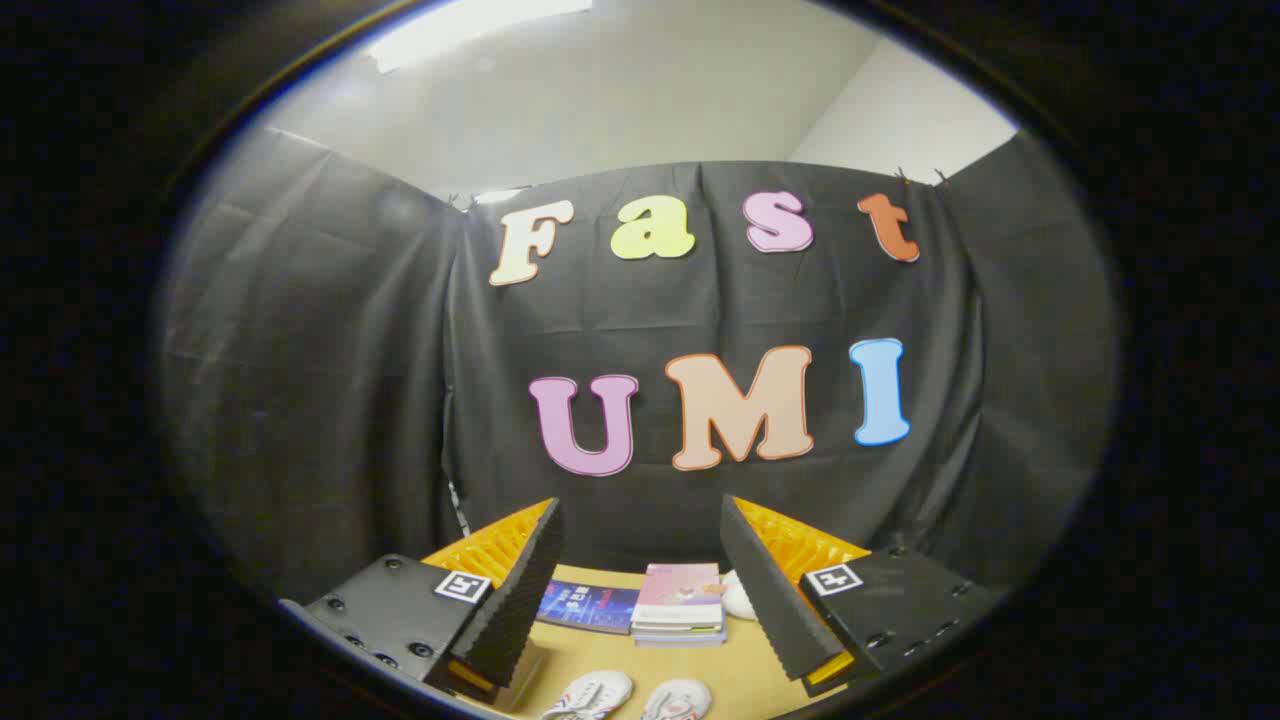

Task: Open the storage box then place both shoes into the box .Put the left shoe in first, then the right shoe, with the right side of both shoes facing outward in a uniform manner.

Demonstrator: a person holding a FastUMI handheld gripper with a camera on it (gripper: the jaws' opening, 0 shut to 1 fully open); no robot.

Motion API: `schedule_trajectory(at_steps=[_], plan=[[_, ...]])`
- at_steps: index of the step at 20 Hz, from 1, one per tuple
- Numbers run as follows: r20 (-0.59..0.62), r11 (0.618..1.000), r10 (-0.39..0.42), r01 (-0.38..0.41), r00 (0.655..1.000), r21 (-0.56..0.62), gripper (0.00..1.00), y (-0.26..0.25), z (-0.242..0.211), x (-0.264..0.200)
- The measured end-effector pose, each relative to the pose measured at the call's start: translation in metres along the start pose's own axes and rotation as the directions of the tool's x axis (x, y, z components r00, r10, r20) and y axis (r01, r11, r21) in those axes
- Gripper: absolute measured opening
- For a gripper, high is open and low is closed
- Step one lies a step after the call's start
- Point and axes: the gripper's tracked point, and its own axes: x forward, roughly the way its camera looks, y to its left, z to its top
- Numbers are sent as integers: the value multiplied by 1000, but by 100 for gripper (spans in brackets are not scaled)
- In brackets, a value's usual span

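Observation:
My gripper (640, 520) is held high and open, with nothing between its fingers, facing the booth's black wall. Far below, between the fingers, two white shoes lie side by side on the wooden table (745, 670): one shoe (592, 693) with striped side markings, and another shoe (678, 699) to its right. Only the upper parts of both shoes show. The fingers are well apart from them.
Beyond the shoes, a stack of books (680, 603) with a pink cover on top rests on the table. A dark blue book (587, 606) lies to its left. A small white object (738, 596) sits by the stack's right side.

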Motion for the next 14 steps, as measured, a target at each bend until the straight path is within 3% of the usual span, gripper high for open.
schedule_trajectory(at_steps=[10, 14], plan=[[46, 999, 40, -39, 998, -19, 99, 2, 32, 14], [-16, 996, 93, -93, 996, -5, 99, 14, 10, 18]])
